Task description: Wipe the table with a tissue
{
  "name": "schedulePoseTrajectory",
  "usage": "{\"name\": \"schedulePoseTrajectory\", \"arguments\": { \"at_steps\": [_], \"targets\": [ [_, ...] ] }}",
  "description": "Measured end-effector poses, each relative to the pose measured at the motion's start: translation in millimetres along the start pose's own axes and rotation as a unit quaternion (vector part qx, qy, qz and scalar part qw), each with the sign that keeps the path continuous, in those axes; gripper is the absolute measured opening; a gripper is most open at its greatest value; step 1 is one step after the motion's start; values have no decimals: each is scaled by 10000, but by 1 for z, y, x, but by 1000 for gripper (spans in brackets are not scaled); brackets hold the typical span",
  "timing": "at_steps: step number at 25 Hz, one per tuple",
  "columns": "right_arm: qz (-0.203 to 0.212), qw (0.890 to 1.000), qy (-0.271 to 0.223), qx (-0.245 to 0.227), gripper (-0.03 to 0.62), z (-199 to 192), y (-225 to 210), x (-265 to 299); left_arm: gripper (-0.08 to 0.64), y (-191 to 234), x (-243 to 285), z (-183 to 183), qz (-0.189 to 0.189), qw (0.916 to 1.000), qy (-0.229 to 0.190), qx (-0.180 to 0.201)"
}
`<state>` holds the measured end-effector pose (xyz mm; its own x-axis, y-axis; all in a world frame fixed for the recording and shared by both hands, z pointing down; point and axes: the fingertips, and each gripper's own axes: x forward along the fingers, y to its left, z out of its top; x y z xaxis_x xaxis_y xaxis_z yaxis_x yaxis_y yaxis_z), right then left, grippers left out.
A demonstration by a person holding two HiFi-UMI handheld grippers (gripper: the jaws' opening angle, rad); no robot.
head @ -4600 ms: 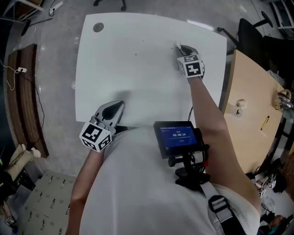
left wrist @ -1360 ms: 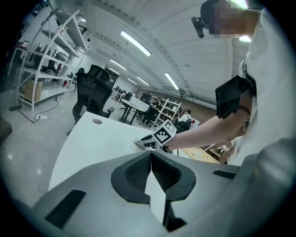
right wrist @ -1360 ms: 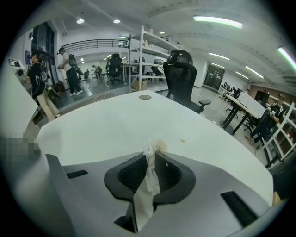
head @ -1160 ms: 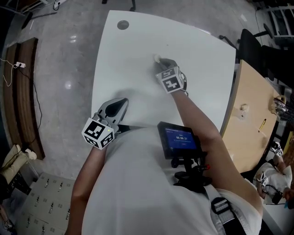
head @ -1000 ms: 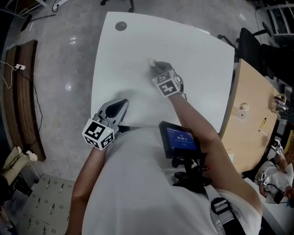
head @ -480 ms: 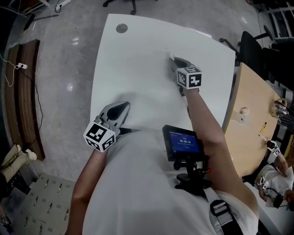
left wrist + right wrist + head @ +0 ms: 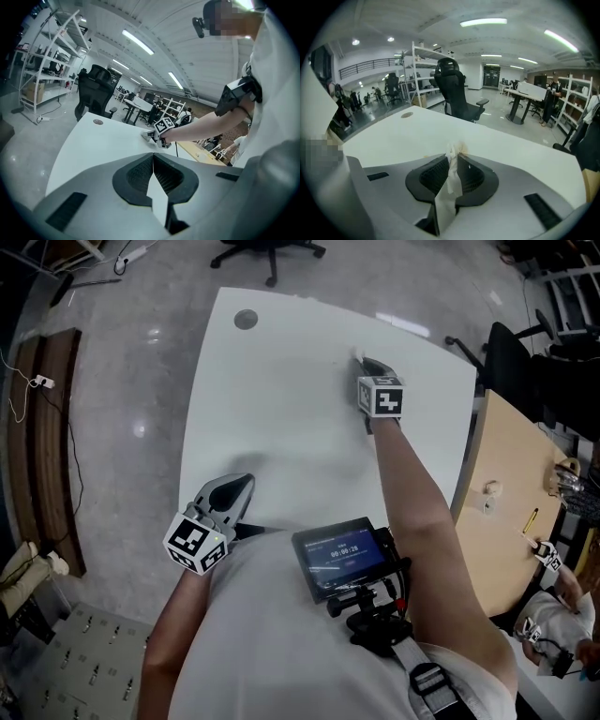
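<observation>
The tissue (image 7: 451,180) is pinched between the closed fingers of your right gripper (image 7: 368,367), its crumpled tip pressed to the table (image 7: 281,381) towards the far right side. A faint brownish mark (image 7: 462,148) shows just beside that tip. By the look of it, wiping is mid-course: the far part is being covered, and the near and left stretches likely remain. A second ago your right gripper was nearer the table's middle; it has since swept back to the right. Your left gripper (image 7: 232,491) stays at the near edge, fingers together on nothing.
</observation>
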<state>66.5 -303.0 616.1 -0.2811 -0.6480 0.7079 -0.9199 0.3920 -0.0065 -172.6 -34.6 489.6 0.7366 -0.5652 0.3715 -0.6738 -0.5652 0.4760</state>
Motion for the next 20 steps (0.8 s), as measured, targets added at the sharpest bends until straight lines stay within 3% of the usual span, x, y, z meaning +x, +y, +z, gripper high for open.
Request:
{"name": "schedulePoseTrajectory", "arguments": {
  "at_steps": [4, 7, 20],
  "targets": [
    [-422, 9974, 180, -548, 55, 0, 3, 9, 6, 10, -4, 2, 74, 10000, -16, -35],
    [-448, 9957, 208, -785, 55, -1, 12, 11, 6, 15, -7, 1, 94, 9999, -17, -60],
    [514, 9859, 200, -1582, 55, -8, 103, 4, 6, 31, -13, 14, -93, 9999, 15, 100]
  ]
}}
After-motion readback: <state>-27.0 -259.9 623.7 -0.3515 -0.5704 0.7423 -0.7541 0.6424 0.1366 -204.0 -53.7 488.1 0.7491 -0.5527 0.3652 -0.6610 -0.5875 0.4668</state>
